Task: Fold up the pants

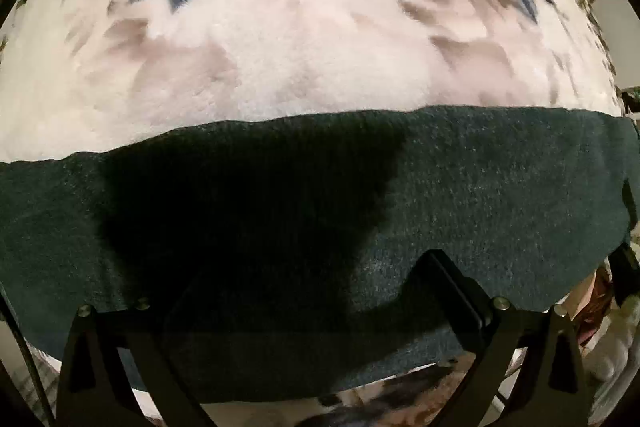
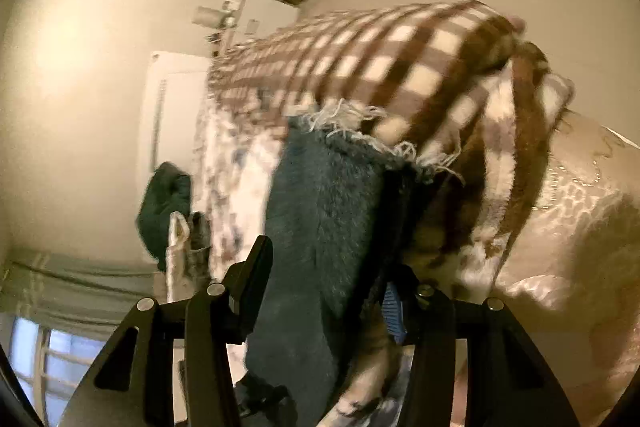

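The dark green pants [image 1: 480,195] lie as a wide flat band across a floral fleece blanket [image 1: 280,67] in the left wrist view. My left gripper [image 1: 304,291] sits low over the near edge of the pants, its fingers spread wide with the cloth between them; the left finger is lost in shadow. In the right wrist view my right gripper [image 2: 332,267] has a thick fold of the dark green pants [image 2: 320,207] between its fingers [image 2: 252,267], with a frayed white hem at the top. The view is tilted and blurred.
A brown and white checked blanket [image 2: 380,67] is bunched beyond the held pants. Another dark green cloth [image 2: 164,211] hangs at the left. A wall, a white door [image 2: 172,107] and a window [image 2: 44,359] show behind. The floral blanket [image 2: 236,179] runs beneath.
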`<state>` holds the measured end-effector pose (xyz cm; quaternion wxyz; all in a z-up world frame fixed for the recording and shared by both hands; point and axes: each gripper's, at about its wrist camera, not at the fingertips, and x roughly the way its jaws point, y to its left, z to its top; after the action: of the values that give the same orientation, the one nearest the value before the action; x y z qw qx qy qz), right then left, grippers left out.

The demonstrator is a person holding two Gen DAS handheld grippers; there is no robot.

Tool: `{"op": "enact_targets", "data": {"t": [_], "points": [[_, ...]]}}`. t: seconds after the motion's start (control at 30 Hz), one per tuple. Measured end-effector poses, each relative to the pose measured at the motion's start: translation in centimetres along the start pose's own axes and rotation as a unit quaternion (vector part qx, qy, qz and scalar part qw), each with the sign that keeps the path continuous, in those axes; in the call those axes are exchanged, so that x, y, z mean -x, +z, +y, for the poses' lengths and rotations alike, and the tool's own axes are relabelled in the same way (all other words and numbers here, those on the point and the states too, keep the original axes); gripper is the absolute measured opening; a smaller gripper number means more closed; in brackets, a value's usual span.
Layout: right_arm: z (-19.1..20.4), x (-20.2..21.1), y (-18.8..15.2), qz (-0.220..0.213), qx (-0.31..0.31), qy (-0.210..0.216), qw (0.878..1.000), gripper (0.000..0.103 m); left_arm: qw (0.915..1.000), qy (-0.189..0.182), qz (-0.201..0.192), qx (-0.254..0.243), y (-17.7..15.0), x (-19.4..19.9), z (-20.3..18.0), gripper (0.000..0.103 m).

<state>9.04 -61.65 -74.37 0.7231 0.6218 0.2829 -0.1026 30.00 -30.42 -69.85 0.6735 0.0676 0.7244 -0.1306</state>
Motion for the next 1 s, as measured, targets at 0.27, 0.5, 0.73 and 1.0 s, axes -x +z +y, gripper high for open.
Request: {"op": "enact_targets", "data": {"t": [0.27,0.5,0.73,1.0], "points": [[0.7,1.6,-0.4,-0.013,0.035,-0.034,0.999,0.053,0.9999,-0.003,0.013,0.009,1.9,-0.4,0.0,0.103],[0.8,1.0,0.7,-0.055,-0.004,-0.065,0.996,0.053,0.9999,-0.003,0.013,0.008,1.9,-0.2,0.1,0.103],[3.4,0.0,-2.7,0.009,0.045,-0.033,0.998,0.047,1.0000,0.001,0.001,0.009,0.6,-0.4,-0.3,0.103],[1.7,-3.0,1.5,-0.016,0.035,-0.093,0.995,0.047,0.9999,-0.001,0.009,0.009,-0.6,0.4,-0.7,0.103]]}}
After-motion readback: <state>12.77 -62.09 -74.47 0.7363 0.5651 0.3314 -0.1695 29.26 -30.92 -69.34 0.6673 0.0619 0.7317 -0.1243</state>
